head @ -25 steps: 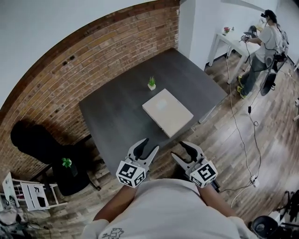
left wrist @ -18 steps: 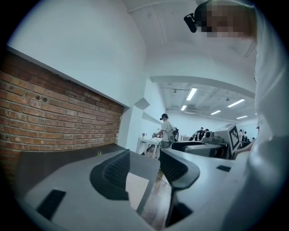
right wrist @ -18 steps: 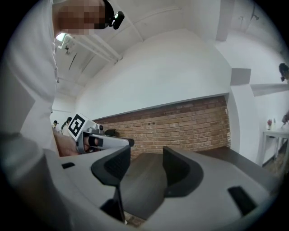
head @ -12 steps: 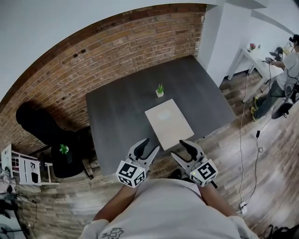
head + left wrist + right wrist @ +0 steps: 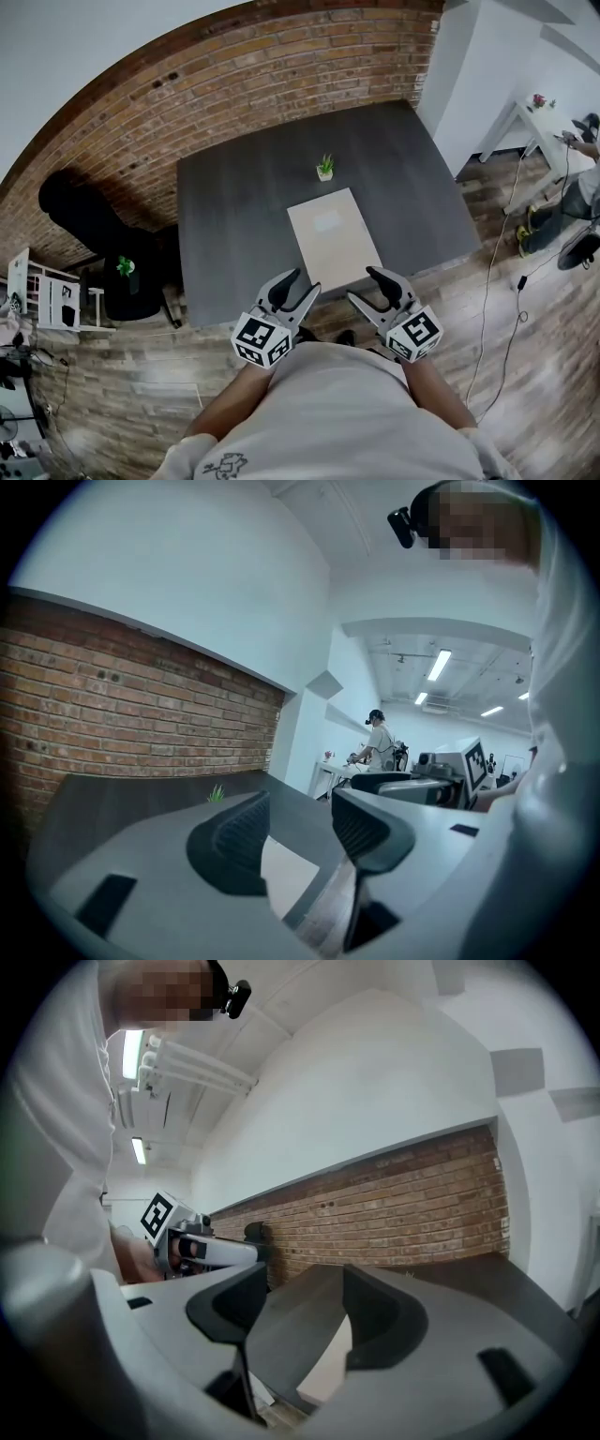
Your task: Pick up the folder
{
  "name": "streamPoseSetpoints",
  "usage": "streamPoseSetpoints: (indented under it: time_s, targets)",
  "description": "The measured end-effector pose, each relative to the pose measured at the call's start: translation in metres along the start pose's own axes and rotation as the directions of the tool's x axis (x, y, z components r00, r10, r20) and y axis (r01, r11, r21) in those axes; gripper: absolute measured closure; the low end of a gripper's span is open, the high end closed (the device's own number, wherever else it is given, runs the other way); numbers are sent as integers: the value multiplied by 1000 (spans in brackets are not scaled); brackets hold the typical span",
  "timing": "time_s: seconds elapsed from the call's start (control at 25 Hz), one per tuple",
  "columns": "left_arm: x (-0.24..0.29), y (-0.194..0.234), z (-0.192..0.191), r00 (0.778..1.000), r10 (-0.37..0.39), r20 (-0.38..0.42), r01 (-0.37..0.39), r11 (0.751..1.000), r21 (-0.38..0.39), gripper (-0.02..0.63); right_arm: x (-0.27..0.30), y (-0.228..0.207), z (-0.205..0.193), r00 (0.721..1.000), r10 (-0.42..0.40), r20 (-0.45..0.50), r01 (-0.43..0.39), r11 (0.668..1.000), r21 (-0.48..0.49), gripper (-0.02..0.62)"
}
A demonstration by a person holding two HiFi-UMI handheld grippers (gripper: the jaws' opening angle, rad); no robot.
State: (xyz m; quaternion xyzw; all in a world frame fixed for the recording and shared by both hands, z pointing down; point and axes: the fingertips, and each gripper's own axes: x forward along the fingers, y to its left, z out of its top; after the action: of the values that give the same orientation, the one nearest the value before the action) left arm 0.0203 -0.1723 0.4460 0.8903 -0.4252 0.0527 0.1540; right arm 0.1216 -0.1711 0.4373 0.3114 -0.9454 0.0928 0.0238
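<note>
The pale beige flat folder (image 5: 333, 236) lies near the front edge of the dark grey table (image 5: 234, 216). It is now squarely ahead of both grippers and closer to them than a second ago. The left gripper (image 5: 302, 283) is open and empty. The right gripper (image 5: 364, 284), also empty, has just been opening wider. A small green potted plant (image 5: 324, 169) stands beyond the folder.
</note>
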Motion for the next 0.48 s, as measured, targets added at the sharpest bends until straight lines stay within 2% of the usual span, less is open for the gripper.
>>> streamPoseSetpoints:
  time_s: [0.2, 0.48]
  targets:
    - [16, 12, -7, 1000, 25, -18, -26, 999, -28, 397, 4, -19, -18, 999, 16, -49, -14, 999, 47, 333]
    - [42, 45, -33, 996, 36, -76, -44, 993, -111, 397, 24, -63, -53, 989, -7, -147, 25, 993, 116, 328]
